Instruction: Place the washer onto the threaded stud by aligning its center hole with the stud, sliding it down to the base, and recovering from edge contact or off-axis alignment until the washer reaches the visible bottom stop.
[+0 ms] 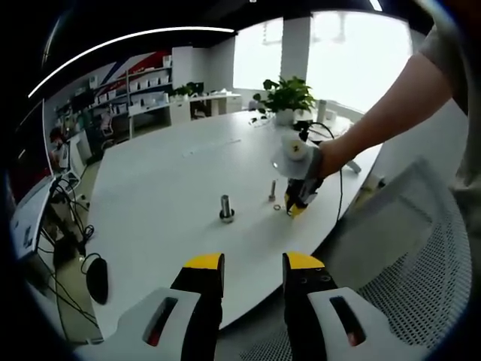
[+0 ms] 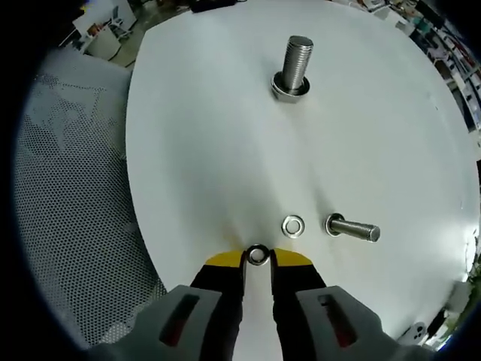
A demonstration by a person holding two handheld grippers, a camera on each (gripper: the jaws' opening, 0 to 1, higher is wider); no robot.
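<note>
While two washers (image 2: 293,225) show, two threaded studs (image 2: 295,66) stand on table (image 2: 188,113).

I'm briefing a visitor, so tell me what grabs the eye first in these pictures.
In the right gripper view, the right tongs pinch a small washer at their yellow tips, low over the white table. Just beyond lie a second washer and a smaller stud, while the big threaded stud stands farther off. In the left gripper view, the left tongs hang open at the table's near edge.
</note>
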